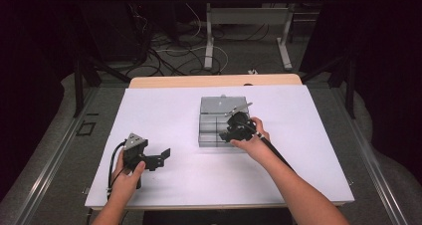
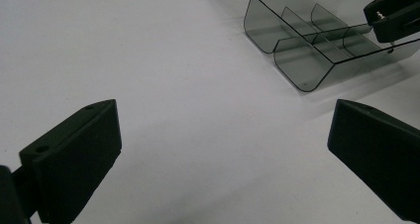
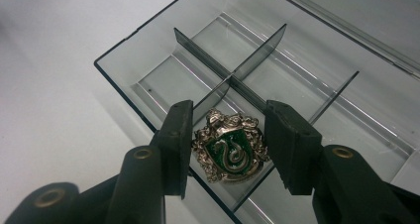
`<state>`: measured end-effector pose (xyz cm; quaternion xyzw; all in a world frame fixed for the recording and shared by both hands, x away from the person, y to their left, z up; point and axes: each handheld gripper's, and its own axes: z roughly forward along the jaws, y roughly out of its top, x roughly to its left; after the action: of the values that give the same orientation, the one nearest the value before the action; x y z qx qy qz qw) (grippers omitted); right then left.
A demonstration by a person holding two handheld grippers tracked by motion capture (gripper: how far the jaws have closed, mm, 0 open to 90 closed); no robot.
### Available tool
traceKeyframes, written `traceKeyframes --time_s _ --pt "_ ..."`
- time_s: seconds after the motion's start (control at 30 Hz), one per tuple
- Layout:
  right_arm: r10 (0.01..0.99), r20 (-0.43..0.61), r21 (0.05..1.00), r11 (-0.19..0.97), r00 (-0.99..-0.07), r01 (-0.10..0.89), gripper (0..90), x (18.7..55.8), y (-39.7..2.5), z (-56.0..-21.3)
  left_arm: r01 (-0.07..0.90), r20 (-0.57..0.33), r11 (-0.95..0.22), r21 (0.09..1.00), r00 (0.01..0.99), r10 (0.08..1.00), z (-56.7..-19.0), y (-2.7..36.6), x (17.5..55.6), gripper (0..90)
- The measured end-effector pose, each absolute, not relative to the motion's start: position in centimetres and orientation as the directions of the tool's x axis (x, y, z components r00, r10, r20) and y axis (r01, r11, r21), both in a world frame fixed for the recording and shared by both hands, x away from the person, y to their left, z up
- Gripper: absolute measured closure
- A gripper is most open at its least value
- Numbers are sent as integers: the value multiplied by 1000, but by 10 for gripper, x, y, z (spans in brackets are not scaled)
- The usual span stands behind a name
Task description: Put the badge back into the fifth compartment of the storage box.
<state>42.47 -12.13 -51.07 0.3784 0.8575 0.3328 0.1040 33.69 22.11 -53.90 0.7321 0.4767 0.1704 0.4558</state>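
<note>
A metal crest badge (image 3: 229, 148), green enamel with a silver serpent, sits clamped between the two black jaws of the right claw (image 3: 229, 149), held by its side edges over a near compartment of a smoky clear organizer box (image 3: 148, 80), apparently so it can be lowered flat between the dividers or has just been lifted clear of them; which, the scene does not say. The box's crossed partitions mark off several small cells, and those in sight look bare, the badge being the one item at hand; its lid (image 1: 221, 104) lies folded back at the box's 12 o'clock side. From the person's seat the box rests a little past the middle of the white desk (image 1: 164, 105), with the right hand (image 1: 251, 138) reaching in from about 5 o'clock. Well apart, at roughly 8 o'clock from the box, the left claw (image 1: 164, 158) rests low by the desk in the left hand (image 1: 127, 177), its jaws spread wide and gripping nothing, pointed toward the box as though waiting its turn.
</note>
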Motion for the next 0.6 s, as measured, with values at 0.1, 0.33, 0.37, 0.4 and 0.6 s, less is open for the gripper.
traceKeyframes --time_s 0.1,0.33,0.37,0.4,0.6 --pt "725 83 627 495 -683 602 548 425 -120 -511 543 -185 -130 830 487 854 -539 221 337 3" --pt "736 94 614 486 -670 621 548 428 -118 -515 542 -185 -130 830 488 853 -539 221 337 3" --pt "732 93 618 489 -675 615 548 428 -118 -516 542 -185 -130 830 488 853 -539 221 337 3" --pt "749 108 612 467 -653 638 548 427 -116 -516 543 -185 -131 830 488 853 -539 221 337 3" --pt "747 103 625 465 -656 627 548 430 -115 -520 544 -187 -128 829 487 853 -539 221 337 3"
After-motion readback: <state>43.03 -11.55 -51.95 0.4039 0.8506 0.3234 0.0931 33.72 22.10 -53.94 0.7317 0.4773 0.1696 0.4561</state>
